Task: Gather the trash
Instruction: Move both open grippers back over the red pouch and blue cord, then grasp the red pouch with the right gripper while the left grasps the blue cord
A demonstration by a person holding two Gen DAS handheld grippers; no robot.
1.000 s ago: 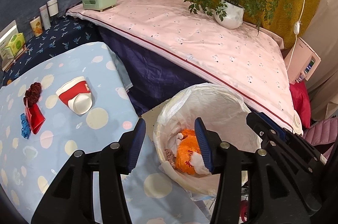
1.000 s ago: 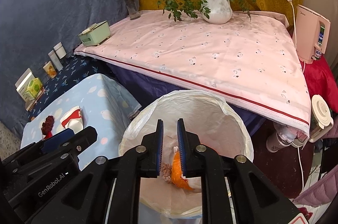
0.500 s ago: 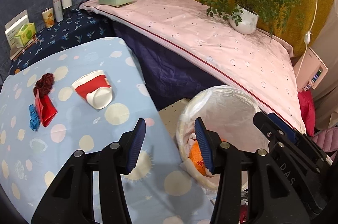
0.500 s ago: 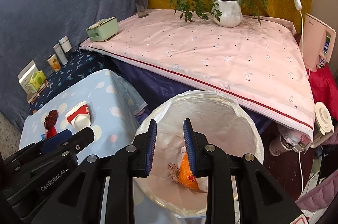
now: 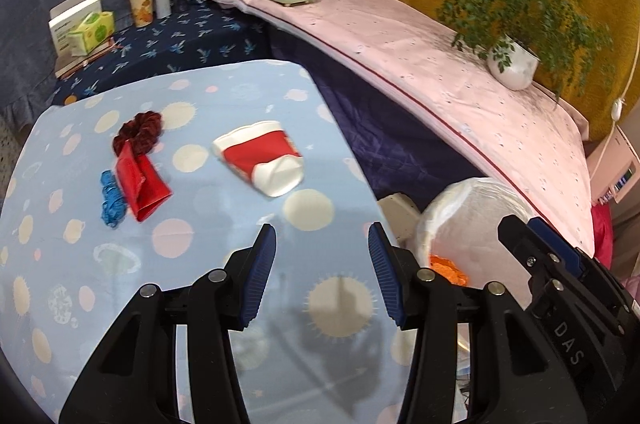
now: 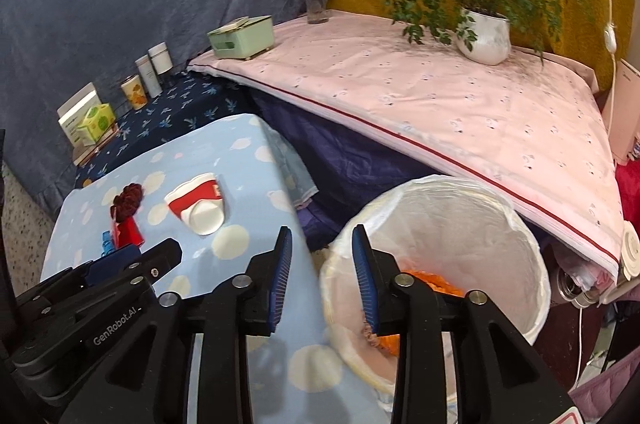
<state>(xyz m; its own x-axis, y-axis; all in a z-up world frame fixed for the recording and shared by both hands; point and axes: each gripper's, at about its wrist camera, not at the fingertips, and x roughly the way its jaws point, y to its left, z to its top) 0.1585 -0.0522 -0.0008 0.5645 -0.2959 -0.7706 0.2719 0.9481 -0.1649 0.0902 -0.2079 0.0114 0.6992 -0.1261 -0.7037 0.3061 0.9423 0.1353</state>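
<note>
A crushed red-and-white paper cup [image 5: 262,158] lies on its side on the dotted blue tablecloth [image 5: 200,264], near the cloth's far right edge. At its 9 o'clock sit a red wrapper [image 5: 140,184], a dark scrunchie [image 5: 138,134] and a blue cord [image 5: 110,198]. At 4 o'clock, past the table edge, stands the lined bin [image 6: 460,224] holding orange trash [image 6: 432,280]. The left gripper [image 5: 322,272] hangs spread and empty over bare cloth at the cup's 6 o'clock. The right gripper [image 6: 322,276] straddles the table edge, jaws opening, nothing between.

Right hand-held gripper [image 6: 322,274] opening (empty) beside bin [image 6: 520,224]
</note>
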